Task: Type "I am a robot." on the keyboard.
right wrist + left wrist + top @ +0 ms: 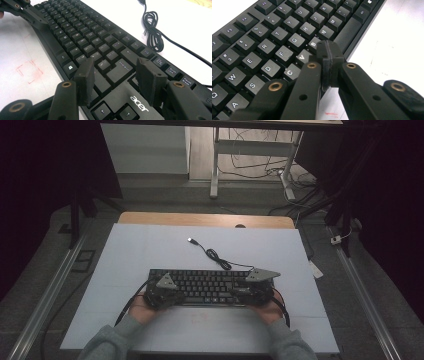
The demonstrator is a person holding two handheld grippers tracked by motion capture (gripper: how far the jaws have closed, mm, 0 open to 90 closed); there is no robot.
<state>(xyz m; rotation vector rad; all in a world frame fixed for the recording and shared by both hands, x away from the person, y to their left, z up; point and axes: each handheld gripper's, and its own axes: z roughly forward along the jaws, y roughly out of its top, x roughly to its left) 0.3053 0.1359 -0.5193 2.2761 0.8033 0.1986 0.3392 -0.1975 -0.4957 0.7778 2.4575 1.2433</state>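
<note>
— Left tongs [329,58] pinched shut on nothing, tips poised over the keyboard [274,42] near the V and B keys; right tongs [113,75] gaping wide above the Enter key, empty too.

— And the keyboard itself?

— Flat on the pale surface [150,250], near its front edge, between both hands, cable [215,254] trailing off behind it. Looks like rigid plastic, fairly light, long enough to seesaw if taken at one end. The keys would give under pressure; I'd grip the bare frame at both short ends, minding the cable.
</note>
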